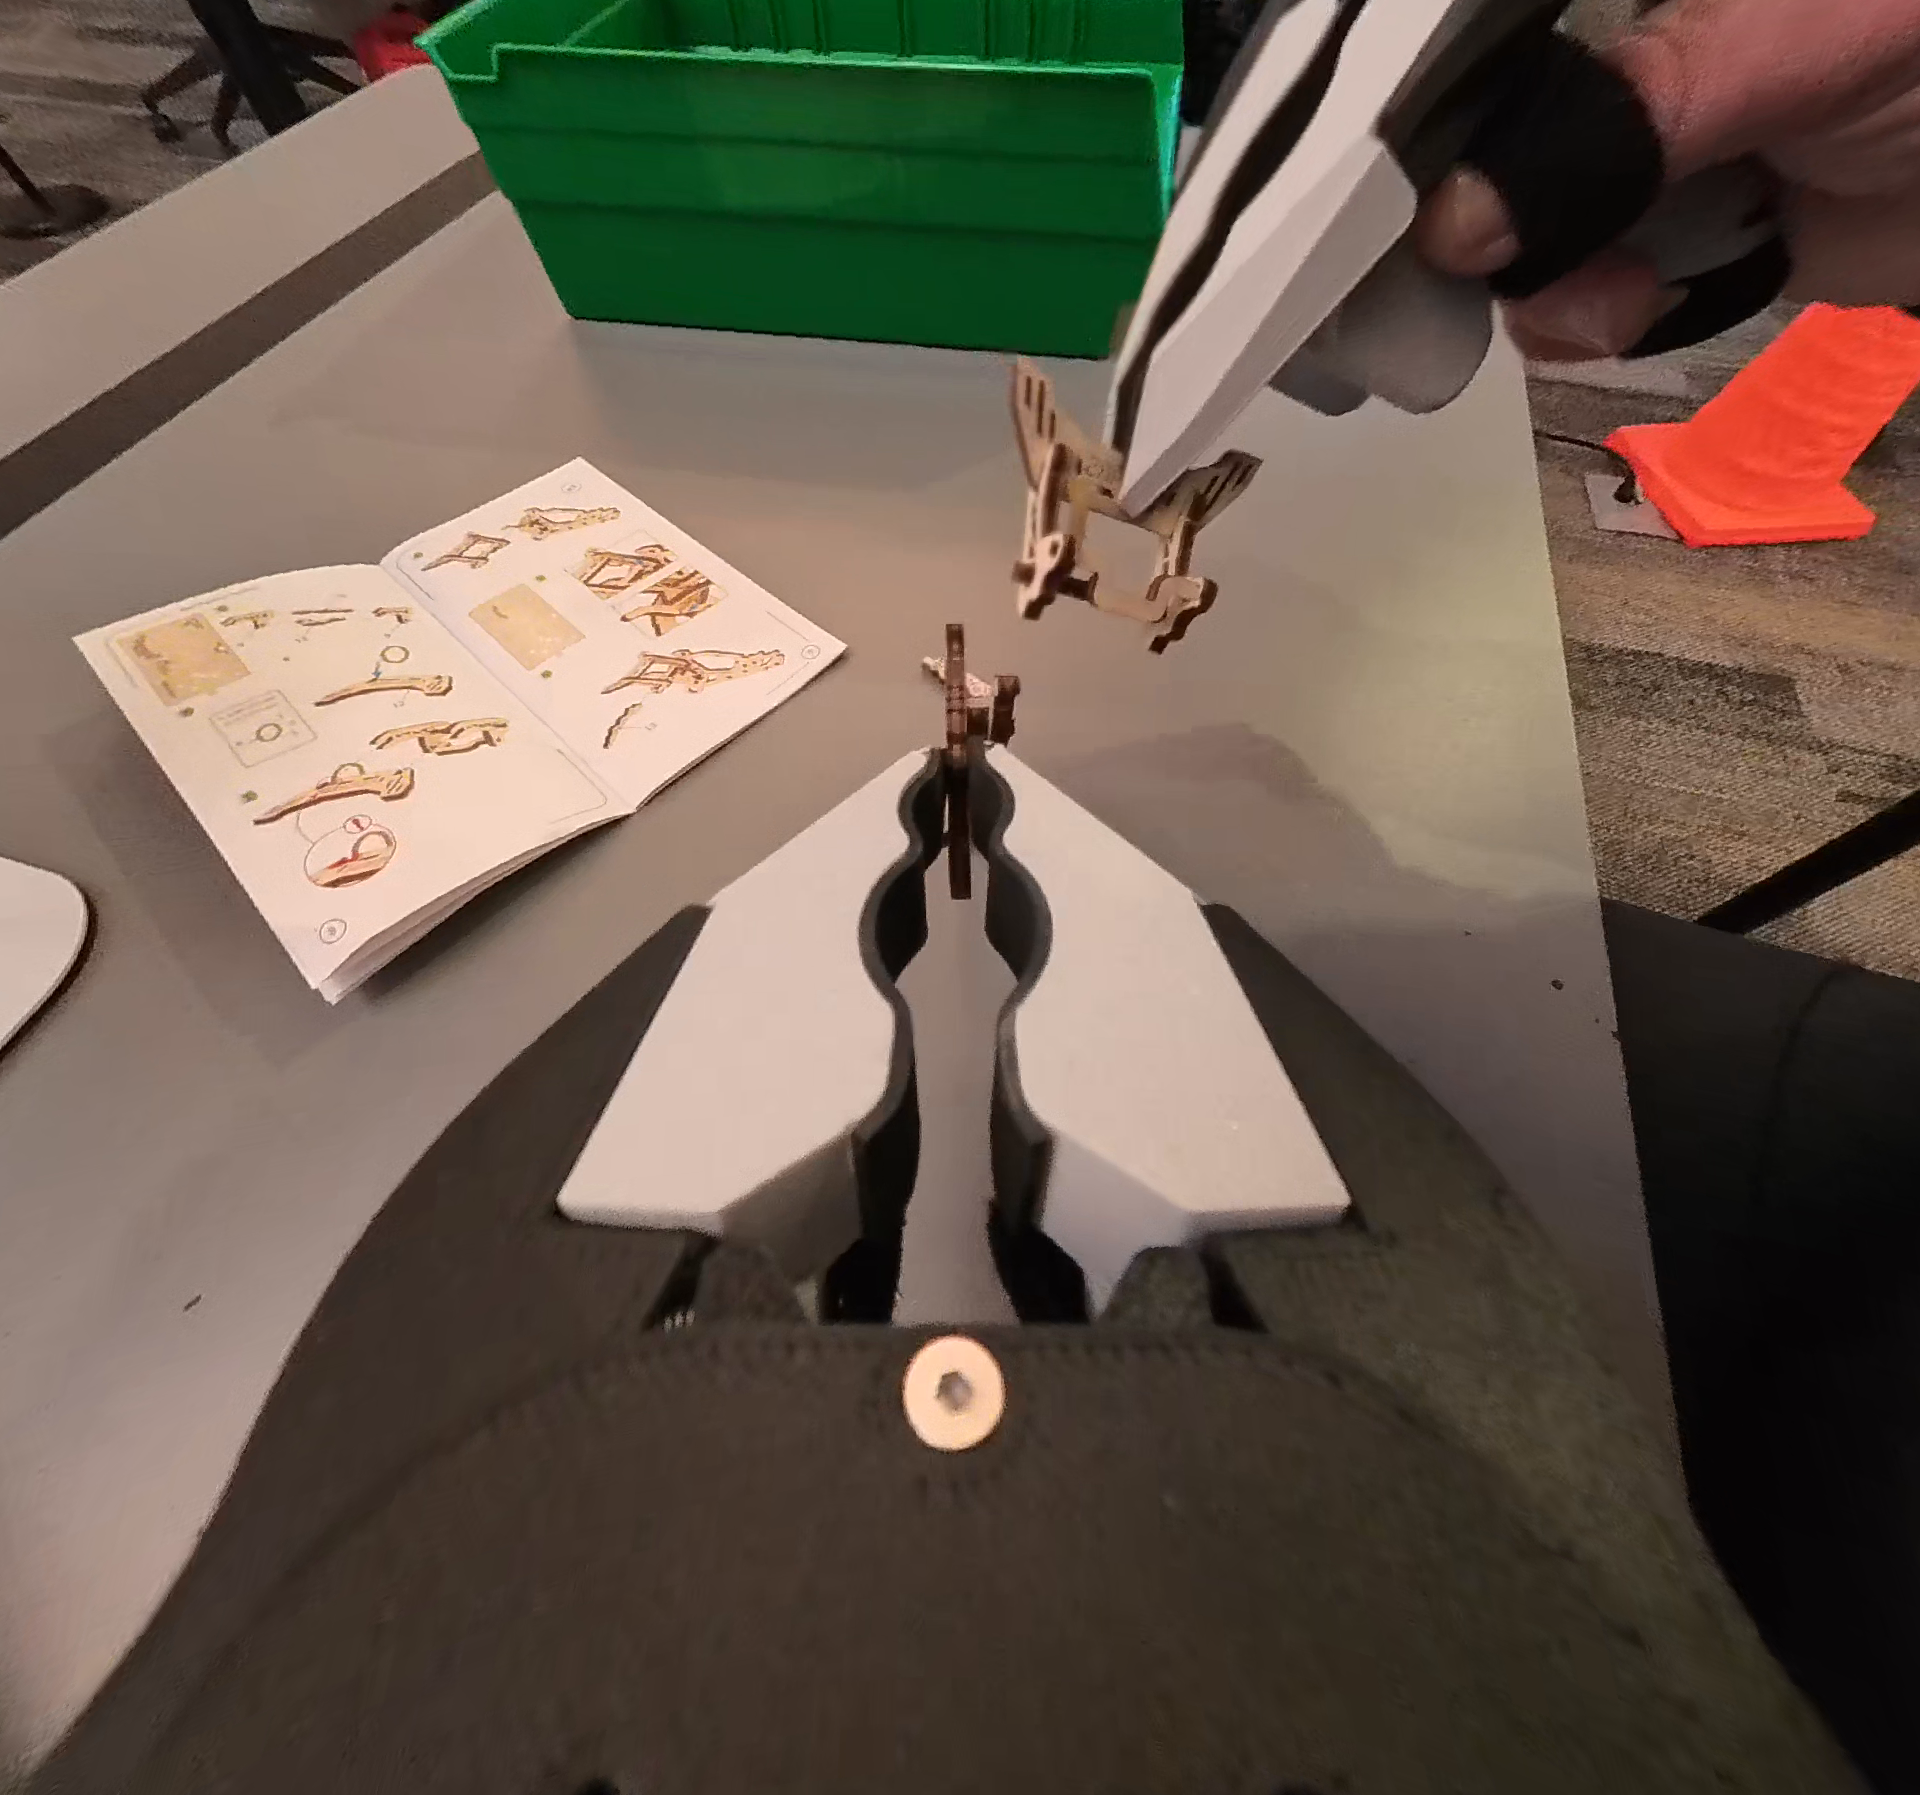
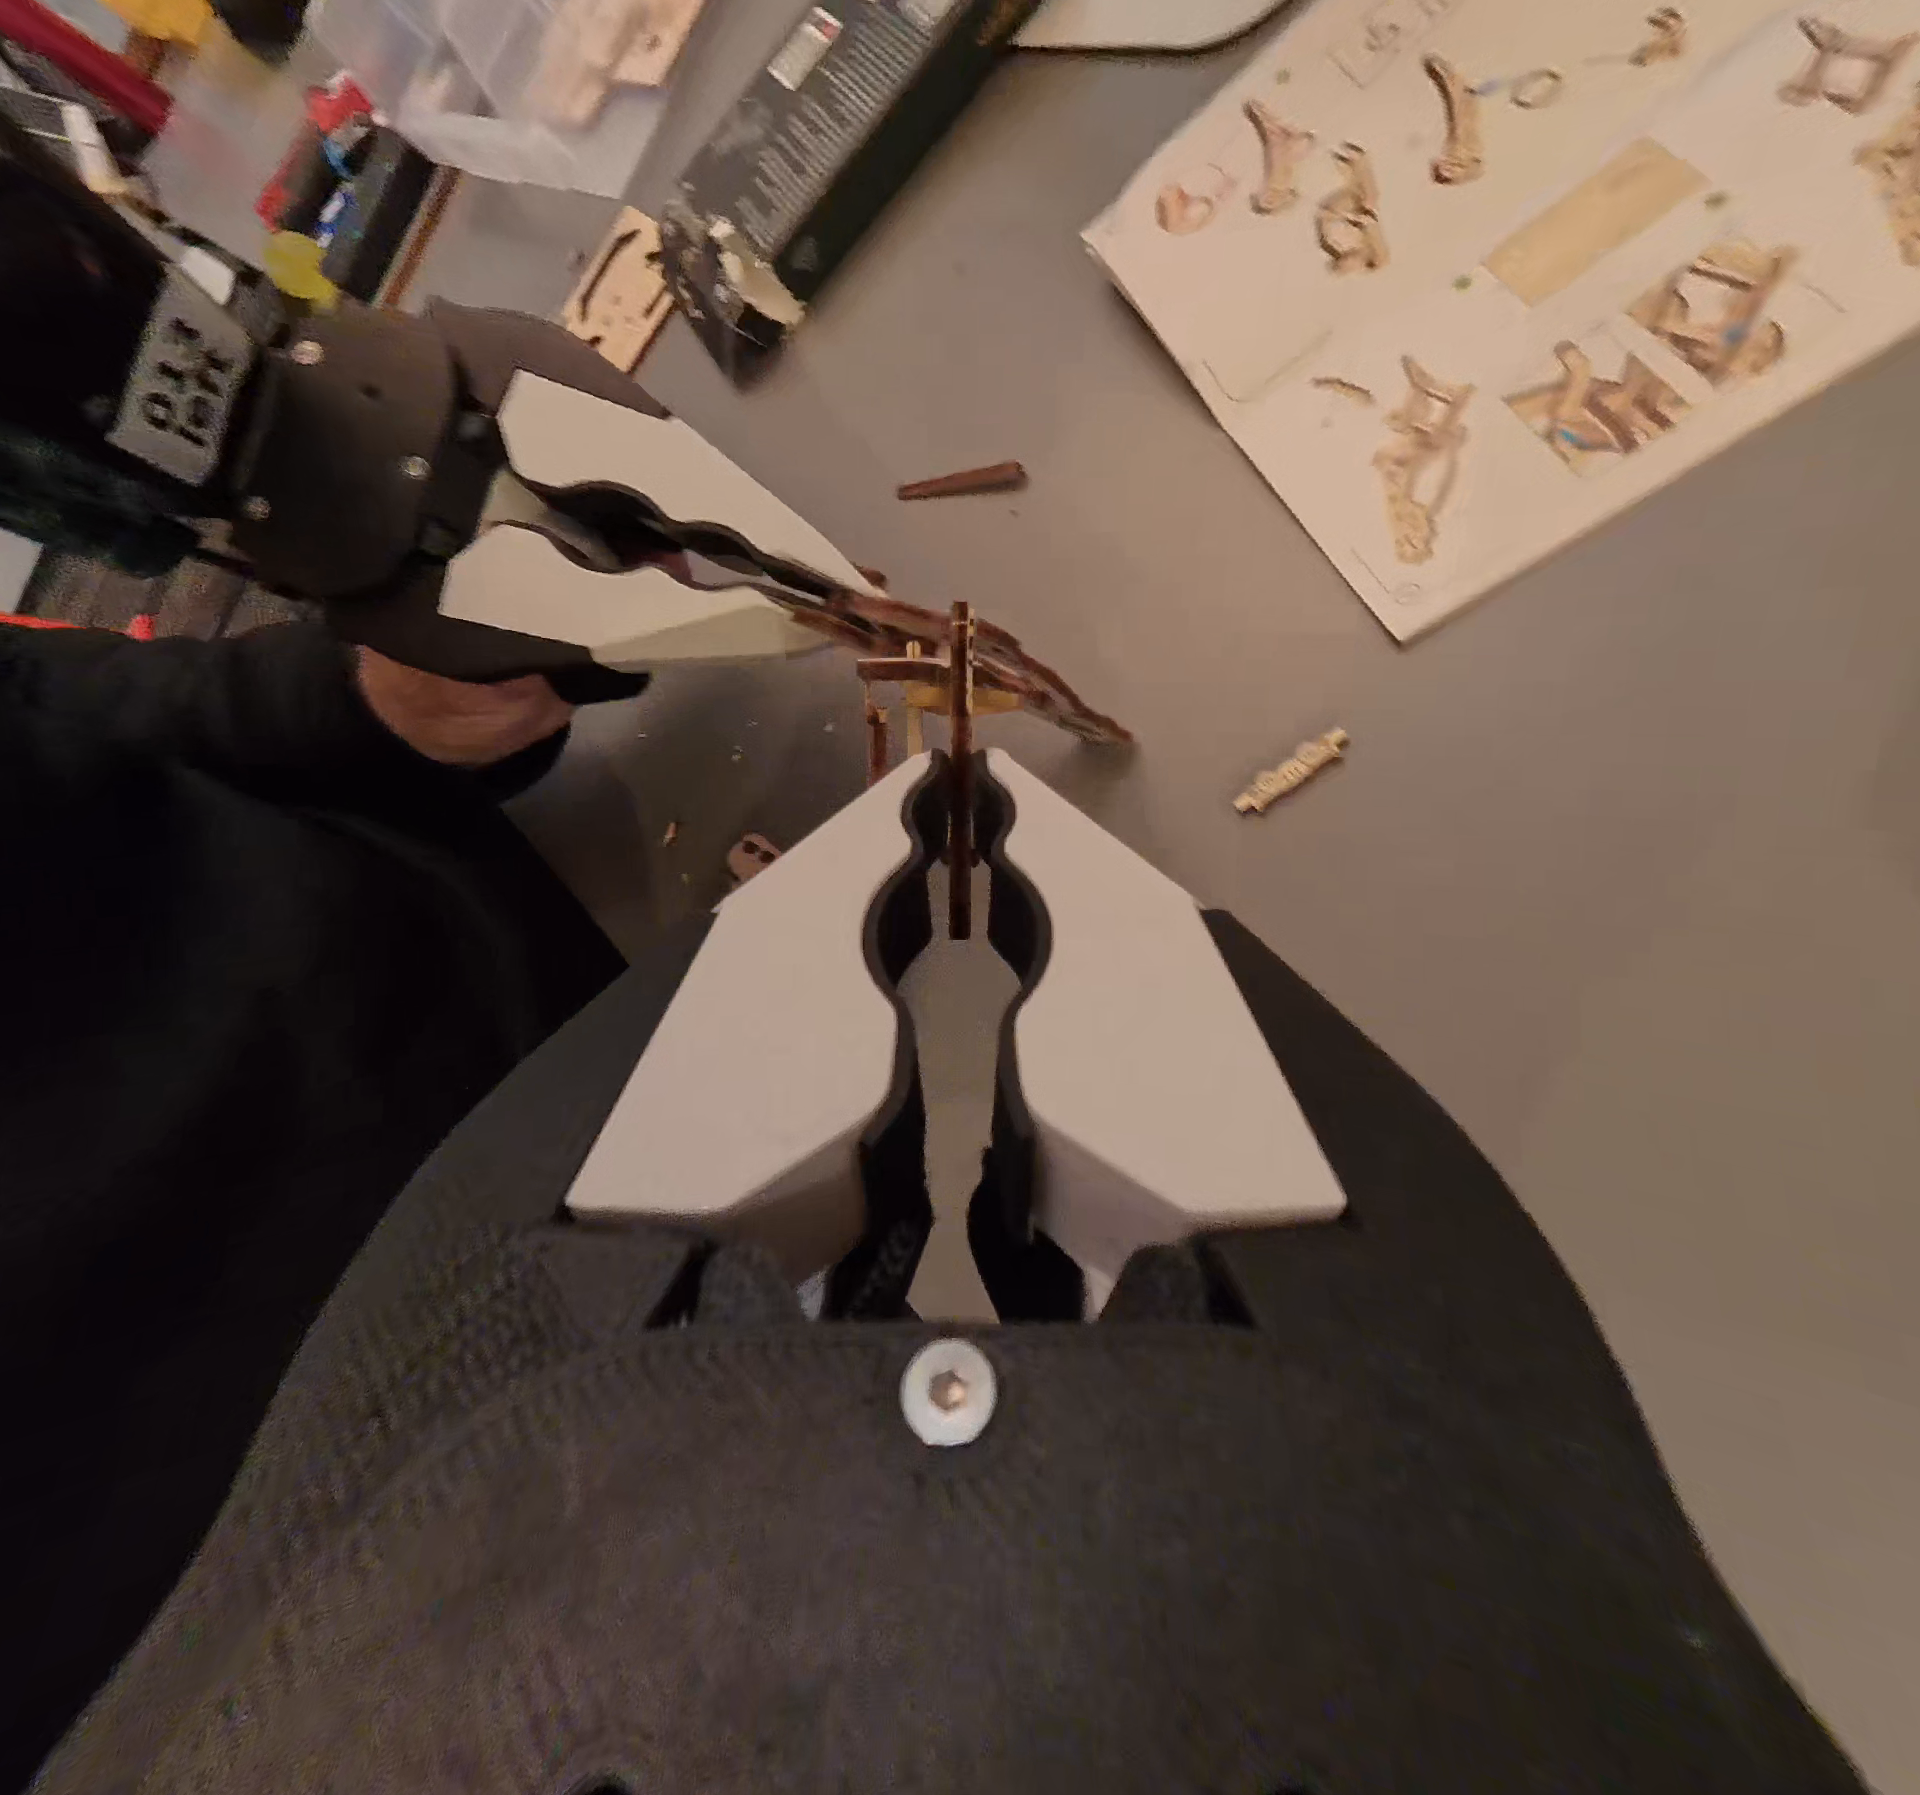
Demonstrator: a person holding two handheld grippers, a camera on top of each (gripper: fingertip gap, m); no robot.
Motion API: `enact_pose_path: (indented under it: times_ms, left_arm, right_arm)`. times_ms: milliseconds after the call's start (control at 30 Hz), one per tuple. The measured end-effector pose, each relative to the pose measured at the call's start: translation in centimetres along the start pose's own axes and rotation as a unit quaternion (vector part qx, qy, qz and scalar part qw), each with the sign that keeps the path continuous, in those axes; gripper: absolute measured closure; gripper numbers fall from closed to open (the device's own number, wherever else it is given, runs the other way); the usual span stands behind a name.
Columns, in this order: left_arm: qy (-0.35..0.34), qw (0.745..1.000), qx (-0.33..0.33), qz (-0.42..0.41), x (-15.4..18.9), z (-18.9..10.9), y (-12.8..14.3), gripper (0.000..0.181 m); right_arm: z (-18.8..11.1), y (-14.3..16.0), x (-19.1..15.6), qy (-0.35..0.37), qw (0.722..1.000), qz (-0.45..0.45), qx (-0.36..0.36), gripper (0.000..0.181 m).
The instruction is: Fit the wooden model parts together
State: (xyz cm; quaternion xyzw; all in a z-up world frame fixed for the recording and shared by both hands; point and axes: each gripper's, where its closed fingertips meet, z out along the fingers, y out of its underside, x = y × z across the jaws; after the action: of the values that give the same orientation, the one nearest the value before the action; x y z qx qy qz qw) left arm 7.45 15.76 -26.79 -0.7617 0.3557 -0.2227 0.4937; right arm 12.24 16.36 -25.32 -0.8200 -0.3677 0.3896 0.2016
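Grey table (image 1: 312, 415): green bin (image 1: 821, 135), open instruction booklet (image 1: 457, 706). Left hand-held gripper (image 1: 958, 758) pinches a dark wooden strip (image 1: 956, 810); right hand-held gripper (image 1: 1127, 488) pinches a part-built wooden frame (image 1: 1112, 540) above the table. The two are apart; joining appears still to do.

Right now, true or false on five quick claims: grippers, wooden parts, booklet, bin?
1. The left gripper is shut on a dark wooden piece. True.
2. The right gripper is open, holding nothing. False: it is shut on a pale wooden frame assembly, held above the table.
3. The instruction booklet lies closed. False: it lies open, showing diagram pages.
4. The green bin stands on the table's far side, beyond the booklet. True.
5. The two held wooden parts are already joined. False: the left wrist view shows a gap between them.
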Motion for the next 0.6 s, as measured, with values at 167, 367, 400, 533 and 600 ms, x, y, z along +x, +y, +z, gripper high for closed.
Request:
enact_pose_path:
  times_ms: [167,367,400,533,600]
  left_arm:
    - [0.001,1.0,-0.004,0.009,0.1,0.1,0.0,0.18]
    - [-0.012,0.998,-0.026,0.052,0.6,0.7,-0.4,0.18]
    - [-0.012,0.998,-0.028,0.057,0.7,0.8,-0.5,0.18]
    - [-0.01,0.998,-0.035,0.056,0.6,0.9,-0.7,0.18]
    - [-0.013,0.998,-0.04,0.048,0.4,0.9,-0.8,0.18]
  right_arm:
    - [0.8,1.3,1.4,0.048,0.998,-0.002,-0.032,0.181]
    - [1.2,1.2,1.7,0.059,0.998,0.003,-0.031,0.181]
    - [1.2,1.2,1.7,0.059,0.998,0.004,-0.033,0.181]
    - [1.1,1.1,1.9,0.067,0.997,0.006,-0.035,0.181]
    - [1.0,1.1,2.0,0.077,0.996,0.005,-0.038,0.181]
